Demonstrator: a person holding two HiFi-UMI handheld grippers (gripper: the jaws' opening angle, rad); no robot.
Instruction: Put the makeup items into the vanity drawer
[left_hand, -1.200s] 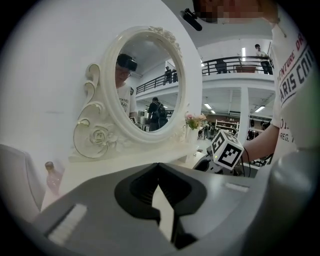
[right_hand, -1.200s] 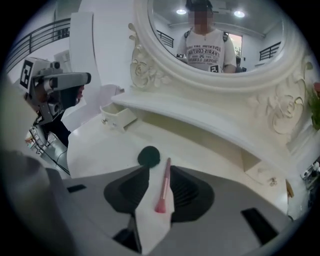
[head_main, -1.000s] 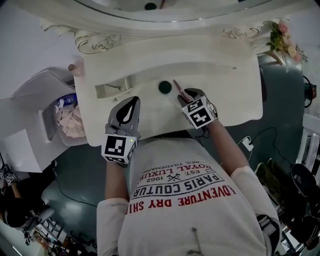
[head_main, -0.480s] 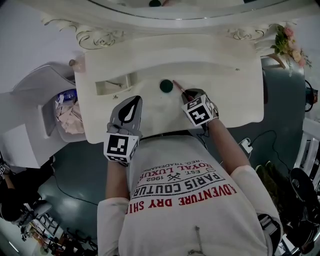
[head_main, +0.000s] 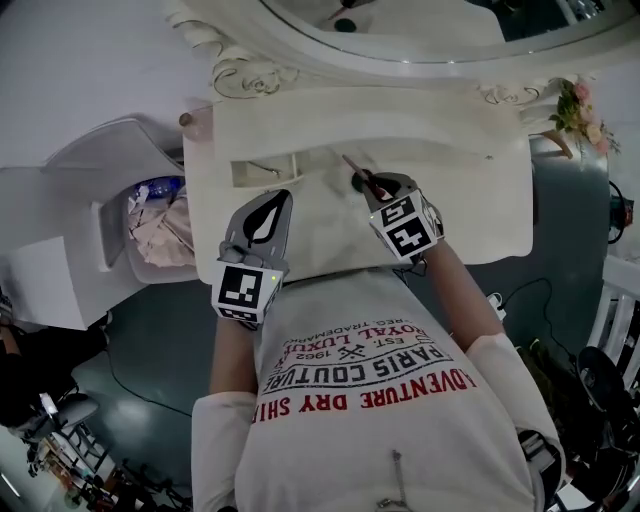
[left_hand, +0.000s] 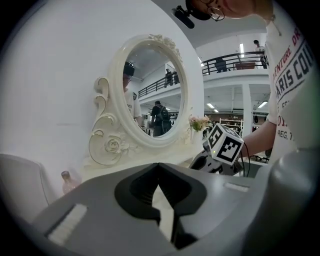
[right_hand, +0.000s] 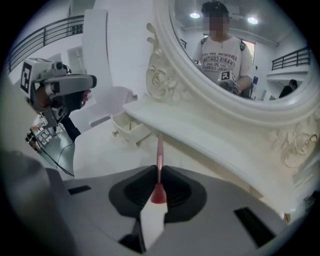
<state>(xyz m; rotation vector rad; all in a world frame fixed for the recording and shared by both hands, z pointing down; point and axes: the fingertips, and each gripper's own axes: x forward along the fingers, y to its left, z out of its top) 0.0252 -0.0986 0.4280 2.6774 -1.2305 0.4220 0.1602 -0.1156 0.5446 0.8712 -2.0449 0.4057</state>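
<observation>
the right gripper has just been closing its jaws and now pinches a thin pink makeup stick, its tip pointing to eleven o'clock over the vanity top. the small drawer stands open at nine o'clock from it; i can't make out what's inside. the left gripper, at six o'clock of the drawer, has its jaws pressed together on nothing. a dark round pot seems to wait beside the stick, so i'd say most is left.

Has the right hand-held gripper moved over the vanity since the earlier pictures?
Yes. The right hand-held gripper, its jaws just closed on the pink stick, has shifted left toward the open drawer.
</observation>
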